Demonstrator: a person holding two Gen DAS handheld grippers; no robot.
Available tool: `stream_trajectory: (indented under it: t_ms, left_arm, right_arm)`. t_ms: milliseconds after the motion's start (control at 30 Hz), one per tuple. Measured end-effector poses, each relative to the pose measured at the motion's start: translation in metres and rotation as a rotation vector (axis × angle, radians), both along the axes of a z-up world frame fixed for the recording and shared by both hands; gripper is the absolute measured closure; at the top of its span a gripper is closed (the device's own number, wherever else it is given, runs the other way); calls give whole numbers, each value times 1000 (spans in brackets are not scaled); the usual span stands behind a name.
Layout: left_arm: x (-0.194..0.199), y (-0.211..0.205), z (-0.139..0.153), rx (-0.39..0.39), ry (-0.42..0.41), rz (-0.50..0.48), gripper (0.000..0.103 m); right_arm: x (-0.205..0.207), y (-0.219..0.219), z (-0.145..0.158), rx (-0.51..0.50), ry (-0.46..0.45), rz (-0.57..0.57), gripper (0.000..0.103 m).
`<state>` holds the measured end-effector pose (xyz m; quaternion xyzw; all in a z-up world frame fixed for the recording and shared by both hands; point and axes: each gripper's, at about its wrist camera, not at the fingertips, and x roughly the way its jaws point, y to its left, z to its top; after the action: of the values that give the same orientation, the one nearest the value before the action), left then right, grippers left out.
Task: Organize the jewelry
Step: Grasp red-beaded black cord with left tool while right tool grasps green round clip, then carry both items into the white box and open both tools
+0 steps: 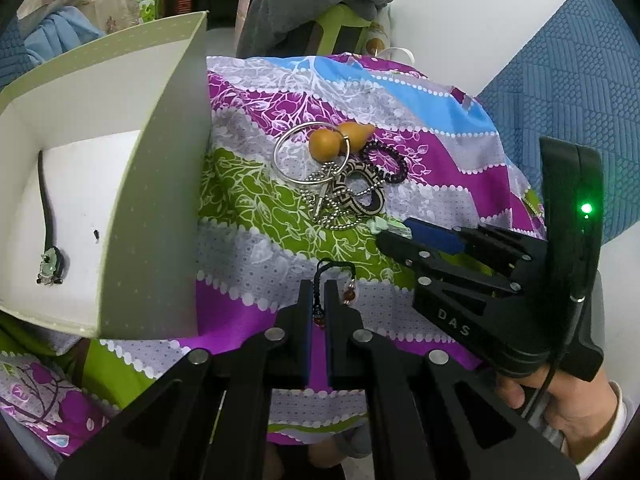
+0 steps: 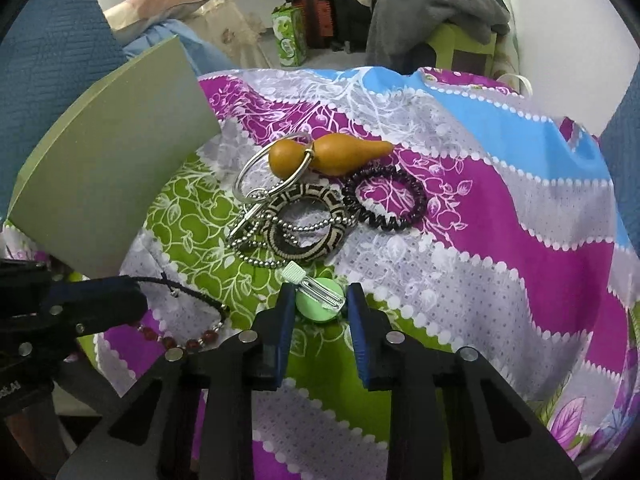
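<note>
My left gripper [image 1: 319,286] is shut on the black cord of a red-bead bracelet [image 1: 349,294], which trails over the cloth [image 2: 188,342]. My right gripper [image 2: 318,300] is open, its fingers on either side of a green hair clip [image 2: 320,300]; the clip also shows at the right gripper's tip in the left wrist view [image 1: 386,226]. Beyond lies a pile: an orange gourd charm [image 2: 328,156], a silver bangle [image 1: 310,154], a woven ring [image 2: 306,222], a ball chain [image 2: 260,258] and a dark spiral hair tie [image 2: 386,198]. The green box [image 1: 160,184] on the left holds a black cord pendant [image 1: 48,268].
Everything lies on a purple, green and blue patterned cloth [image 2: 500,240]. The box's green wall [image 2: 108,176] stands close on the left. Blue cushions [image 1: 560,80], a chair draped with grey clothes [image 1: 316,0] and bags stand behind.
</note>
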<state>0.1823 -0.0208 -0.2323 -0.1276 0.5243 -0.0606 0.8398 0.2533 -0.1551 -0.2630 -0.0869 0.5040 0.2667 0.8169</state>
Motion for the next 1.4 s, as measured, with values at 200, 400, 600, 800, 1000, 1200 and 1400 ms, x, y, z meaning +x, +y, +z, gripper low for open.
stream_trajectory:
  t_ms: [200, 400, 600, 800, 1000, 1200, 1400]
  left_arm:
    - [-3, 0, 3, -9, -6, -9, 99]
    - [-8, -5, 17, -36, -31, -37, 99]
    - [-13, -1, 40, -60, -59, -35, 99]
    - [-16, 10, 61, -39, -63, -19, 99]
    - [-15, 23, 96, -9, -96, -8, 99]
    - [-13, 44, 143, 4, -169, 4, 99]
    - [-16, 72, 188, 22, -253, 24, 99]
  right_arm:
    - [-14, -18, 13, 0, 27, -102, 79]
    - [-32, -34, 36, 55, 35, -200, 79]
    - [-42, -43, 59, 58, 27, -251, 79]
    - [-42, -41, 88, 60, -6, -261, 79]
    - [-38, -36, 131, 93, -65, -270, 79]
    - [-33, -18, 176, 125, -144, -249, 79]
    - [-30, 12, 213, 161, -210, -213, 79]
